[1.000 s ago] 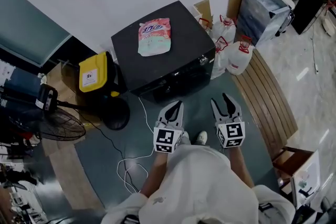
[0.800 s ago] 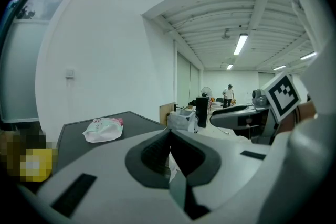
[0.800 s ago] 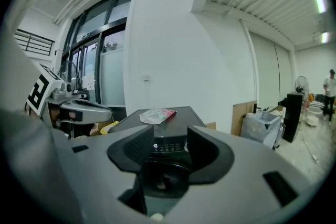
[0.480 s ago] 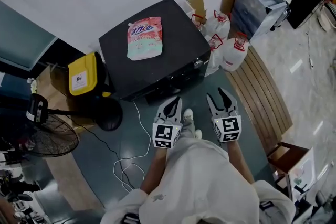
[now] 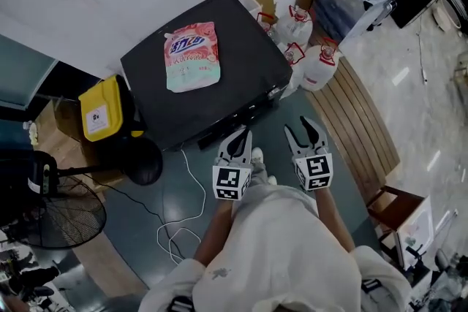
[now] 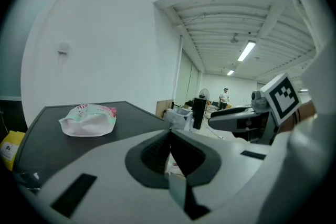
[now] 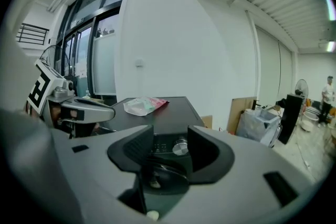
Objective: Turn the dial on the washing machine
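Over the last second both grippers have drawn closer to the front of the black washing machine, and they now sit just short of its front edge in the head view. The left gripper has its jaws shut tip to tip, with nothing between them. The right gripper has its jaws a little apart and also holds nothing.

The silver dial sits on the machine's front panel, near its right corner. The right gripper view shows it straight ahead through the gap between that gripper's jaws, but clearly apart from them. A pink and green detergent pouch lies flat on the machine's top, toward the back left corner.

The task looks barely begun, with only the approach under way. The dial is untouched, and reaching it, gripping it and turning it are all still left to do.
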Tool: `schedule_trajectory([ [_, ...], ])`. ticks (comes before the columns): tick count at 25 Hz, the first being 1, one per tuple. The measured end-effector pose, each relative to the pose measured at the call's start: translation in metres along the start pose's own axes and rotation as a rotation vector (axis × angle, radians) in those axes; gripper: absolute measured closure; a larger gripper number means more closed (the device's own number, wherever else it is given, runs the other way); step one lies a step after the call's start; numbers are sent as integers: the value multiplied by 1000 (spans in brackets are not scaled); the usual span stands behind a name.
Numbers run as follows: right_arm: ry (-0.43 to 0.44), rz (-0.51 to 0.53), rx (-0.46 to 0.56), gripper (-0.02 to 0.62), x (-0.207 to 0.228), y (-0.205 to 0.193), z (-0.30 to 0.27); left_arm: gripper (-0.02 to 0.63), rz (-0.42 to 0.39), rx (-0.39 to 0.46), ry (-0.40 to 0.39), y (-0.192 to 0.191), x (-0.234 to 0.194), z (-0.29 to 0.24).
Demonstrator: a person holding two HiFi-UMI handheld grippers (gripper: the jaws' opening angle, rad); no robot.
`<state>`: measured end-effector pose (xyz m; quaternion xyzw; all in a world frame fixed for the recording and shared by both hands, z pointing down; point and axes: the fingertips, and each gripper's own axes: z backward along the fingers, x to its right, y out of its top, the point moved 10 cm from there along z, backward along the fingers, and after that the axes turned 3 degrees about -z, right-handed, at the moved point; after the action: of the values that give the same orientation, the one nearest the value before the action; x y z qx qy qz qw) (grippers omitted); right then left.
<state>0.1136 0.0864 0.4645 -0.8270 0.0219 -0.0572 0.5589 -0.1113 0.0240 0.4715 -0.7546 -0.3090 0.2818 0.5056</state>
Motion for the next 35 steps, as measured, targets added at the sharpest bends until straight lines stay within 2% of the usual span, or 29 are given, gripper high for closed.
schedule_trajectory([
  [7, -19, 33, -75, 383, 9, -11, -36, 594, 24, -45, -48, -17, -18, -27],
  [15, 28, 75, -139, 373, 16, -18, -67, 592, 52, -71, -51, -25, -17, -45],
  [22, 90, 57, -172, 360, 35, -31, -96, 592, 77, -105, 22, -33, -10, -57],
  [32, 197, 91, -244, 347, 53, -52, -127, 592, 108, -136, 131, -39, 3, -72],
  [35, 210, 66, -266, 344, 56, -59, -136, 592, 116, -153, 152, -42, 5, -75],
])
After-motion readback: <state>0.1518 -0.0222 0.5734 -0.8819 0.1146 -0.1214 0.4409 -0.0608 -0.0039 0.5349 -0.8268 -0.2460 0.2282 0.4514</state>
